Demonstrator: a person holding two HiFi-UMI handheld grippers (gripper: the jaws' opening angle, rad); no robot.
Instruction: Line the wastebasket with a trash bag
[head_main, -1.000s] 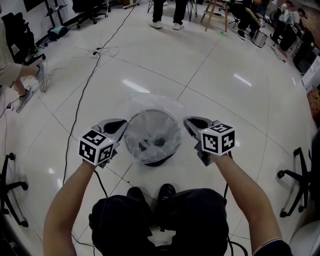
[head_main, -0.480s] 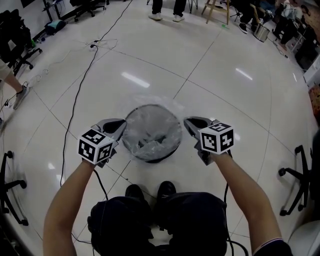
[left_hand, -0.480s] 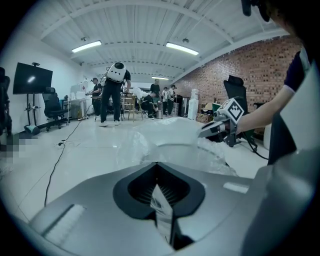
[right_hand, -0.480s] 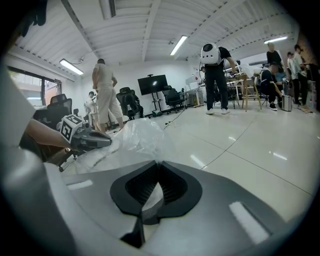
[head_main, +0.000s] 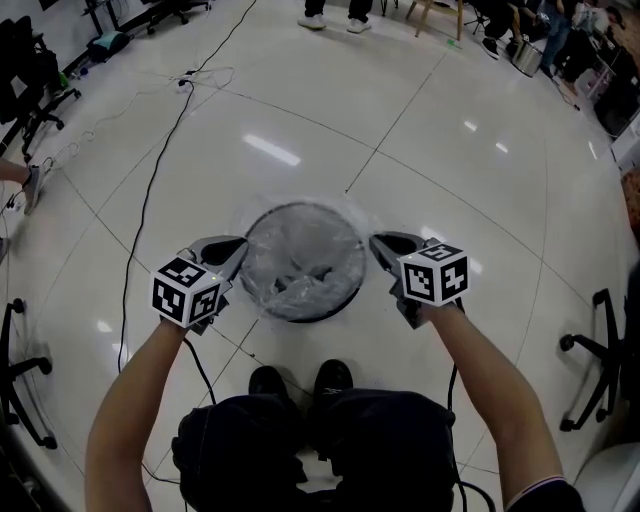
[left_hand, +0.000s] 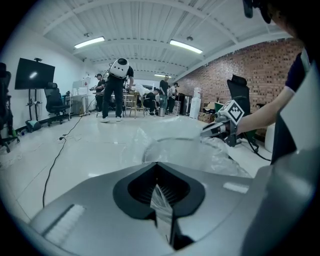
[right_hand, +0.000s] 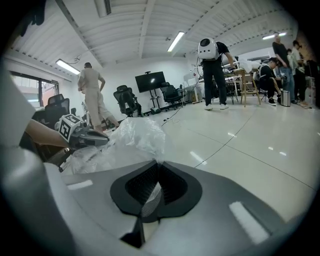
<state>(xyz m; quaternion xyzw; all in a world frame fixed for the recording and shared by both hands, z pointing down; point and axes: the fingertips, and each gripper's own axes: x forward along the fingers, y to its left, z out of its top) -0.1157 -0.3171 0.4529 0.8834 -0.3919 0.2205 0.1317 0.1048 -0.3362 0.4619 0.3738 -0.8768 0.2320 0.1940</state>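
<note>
The tiled floor (head_main: 450, 190) carries one item of concern, the wastebasket (head_main: 318, 312), standing just ahead of the person's shoes (head_main: 300, 380). The trash bag (head_main: 300, 255), of clear film, sits inside the wastebasket with its mouth spread across the opening and lapping outside the rim on the far side. Change noted: a second ago the mouth ballooned loosely above the wastebasket; both grippers have since come down, and the film now lies flatter, drawn toward the rim (seating of the hem on the near side cannot be confirmed from above). The left gripper (head_main: 238, 250) is at the wastebasket's left edge and the right gripper (head_main: 377, 243) at its right edge, opposite each other. Each has its jaws closed tight on a fold of the bag's hem, the film visibly pinched between the pads in both gripper views. Assessment: lining is well advanced. What remains, in my judgement, is to draw the hem down over the rim all round and let go.
</note>
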